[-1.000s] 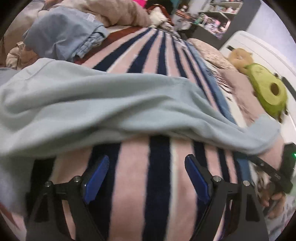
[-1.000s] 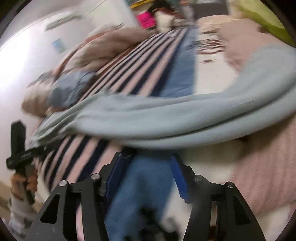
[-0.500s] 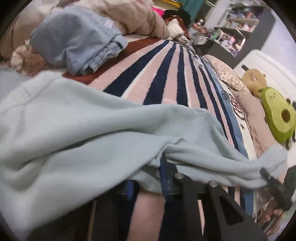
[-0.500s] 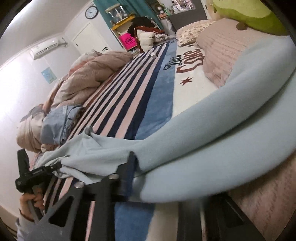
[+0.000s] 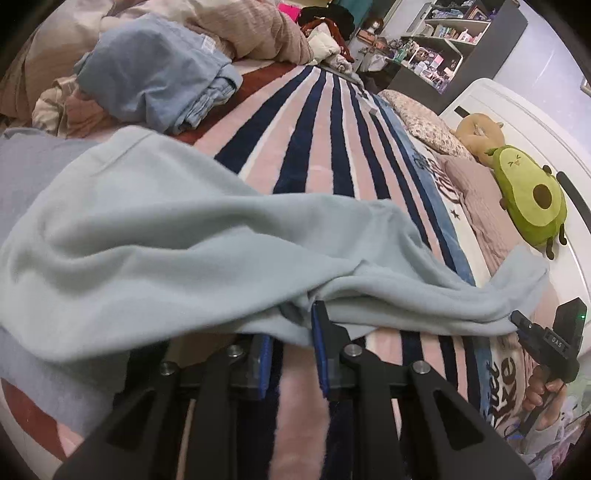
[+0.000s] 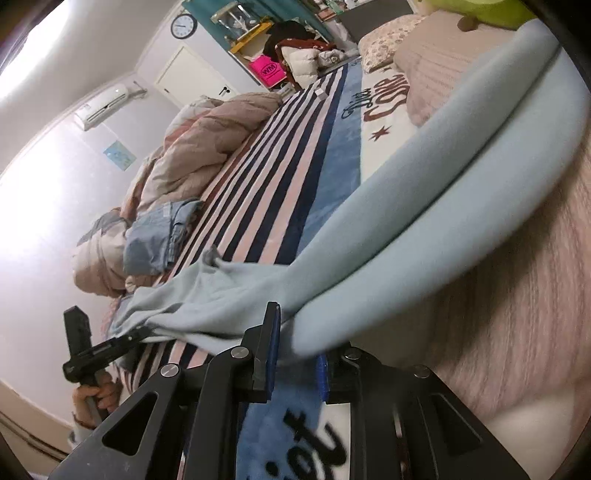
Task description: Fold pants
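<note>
Pale blue-grey pants [image 5: 192, 258] lie stretched across the striped bed blanket [image 5: 321, 147]. My left gripper [image 5: 295, 325] is shut on the near edge of the pants, with cloth bunched between its blue pads. My right gripper [image 6: 295, 347] is shut on the near edge of the pants [image 6: 424, 206] further along, where the legs run up to the right. The right gripper also shows at the right of the left wrist view [image 5: 546, 343], and the left gripper at the left of the right wrist view [image 6: 107, 347].
Folded light-blue jeans [image 5: 155, 74] and a beige duvet [image 5: 251, 33] lie at the far side of the bed. An avocado plush [image 5: 528, 195] and pink pillows [image 5: 480, 192] lie by the headboard. Shelves stand beyond the bed.
Both grippers went from open, just short of the pants' edge, to shut on it. The cloth now bunches and lifts slightly at each grip.
</note>
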Motion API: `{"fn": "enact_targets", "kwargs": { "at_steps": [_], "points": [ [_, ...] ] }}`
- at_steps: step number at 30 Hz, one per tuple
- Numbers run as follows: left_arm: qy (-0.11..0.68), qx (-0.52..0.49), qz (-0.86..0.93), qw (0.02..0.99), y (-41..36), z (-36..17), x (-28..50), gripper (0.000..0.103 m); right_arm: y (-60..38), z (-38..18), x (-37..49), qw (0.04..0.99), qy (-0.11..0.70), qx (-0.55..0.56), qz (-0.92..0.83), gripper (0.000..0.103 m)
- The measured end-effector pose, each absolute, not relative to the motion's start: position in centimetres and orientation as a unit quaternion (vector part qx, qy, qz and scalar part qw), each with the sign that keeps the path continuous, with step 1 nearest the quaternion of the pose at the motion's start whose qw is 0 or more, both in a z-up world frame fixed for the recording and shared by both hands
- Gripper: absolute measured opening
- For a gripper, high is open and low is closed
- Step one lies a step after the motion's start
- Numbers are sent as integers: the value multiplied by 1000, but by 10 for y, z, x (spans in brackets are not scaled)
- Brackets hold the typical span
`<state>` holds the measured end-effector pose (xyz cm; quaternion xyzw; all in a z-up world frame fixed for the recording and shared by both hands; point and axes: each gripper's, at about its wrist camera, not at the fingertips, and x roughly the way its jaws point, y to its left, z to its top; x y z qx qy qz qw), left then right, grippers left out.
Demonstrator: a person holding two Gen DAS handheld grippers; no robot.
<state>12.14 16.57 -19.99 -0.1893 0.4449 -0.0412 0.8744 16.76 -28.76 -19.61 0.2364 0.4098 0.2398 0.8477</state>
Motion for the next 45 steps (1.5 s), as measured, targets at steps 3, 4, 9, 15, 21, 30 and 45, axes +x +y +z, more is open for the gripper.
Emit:
{"fn": "enact_targets", "kwargs": {
  "at_steps": [3,4,9,15,21,30,45],
  "points": [
    [444,-183,-43,876,165,-202,116,15,-284,-193,158,853,404,226,242,13],
    [444,-188,-47,875,165,-203,116,15,-283,-192,156,853,404,223,245,13],
    [456,-217,-66,860,154,-218,124,43,-258,-199,147,840,421,197,282,26],
    [447,-193,-58,871,126,-224,136,29,-205,-224,152,805,450,193,333,26],
    [440,-173,-64,879,122,-219,129,3,-177,-221,177,818,429,210,322,24],
    [437,-149,-95,882,140,-199,95,1,-175,-194,200,837,414,183,308,10],
    [457,-155,-123,867,130,-207,62,29,-169,-205,134,801,446,136,377,30]
  ]
}}
